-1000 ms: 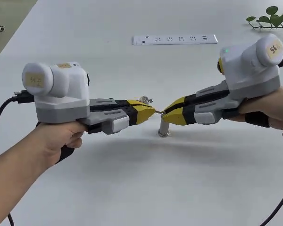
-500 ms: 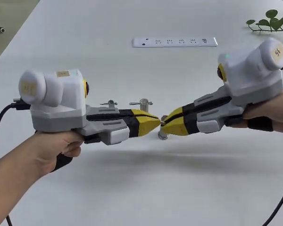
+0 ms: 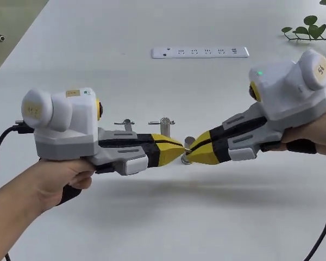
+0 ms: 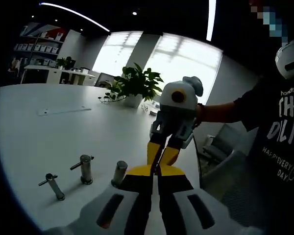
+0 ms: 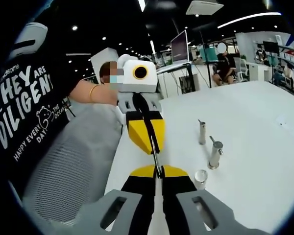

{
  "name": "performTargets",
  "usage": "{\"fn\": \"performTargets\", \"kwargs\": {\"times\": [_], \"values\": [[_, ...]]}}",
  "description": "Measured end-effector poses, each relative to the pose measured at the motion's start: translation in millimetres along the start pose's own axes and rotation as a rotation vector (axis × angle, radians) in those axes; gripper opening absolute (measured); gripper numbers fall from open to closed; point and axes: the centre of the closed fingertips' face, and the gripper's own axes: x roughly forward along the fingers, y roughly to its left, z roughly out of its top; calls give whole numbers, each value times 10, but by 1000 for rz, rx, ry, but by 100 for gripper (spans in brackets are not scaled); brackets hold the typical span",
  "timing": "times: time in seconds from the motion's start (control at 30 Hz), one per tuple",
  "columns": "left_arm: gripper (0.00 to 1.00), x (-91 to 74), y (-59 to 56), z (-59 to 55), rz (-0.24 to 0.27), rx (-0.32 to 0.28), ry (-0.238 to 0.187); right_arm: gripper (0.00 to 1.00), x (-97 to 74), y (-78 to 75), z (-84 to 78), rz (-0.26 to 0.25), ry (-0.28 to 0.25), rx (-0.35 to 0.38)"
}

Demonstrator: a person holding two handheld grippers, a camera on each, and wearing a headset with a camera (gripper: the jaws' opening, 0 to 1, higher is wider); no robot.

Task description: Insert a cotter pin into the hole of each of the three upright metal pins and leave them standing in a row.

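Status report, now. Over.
Left gripper and right gripper shut, tip to tip, on a cotter pin. Two metal pins already fitted; third pin bare, beside the tips. Nothing blocking.

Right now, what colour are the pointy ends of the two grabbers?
Yellow, on both the left gripper and right gripper; clearest in the head view.

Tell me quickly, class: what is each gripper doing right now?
Left gripper: closed, apparently on one end of the cotter pin.
Right gripper: closed on the cotter pin's other end.
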Motion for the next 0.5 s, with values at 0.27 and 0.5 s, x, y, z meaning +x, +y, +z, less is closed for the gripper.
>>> {"fn": "performTargets", "kwargs": {"times": [0.27, 0.5], "values": [[3, 8, 72, -16, 43, 24, 12, 0, 21, -39, -32, -24, 48, -63], [11, 17, 104, -58, 66, 47, 32, 0, -11, -140, -62, -70, 68, -75]]}}
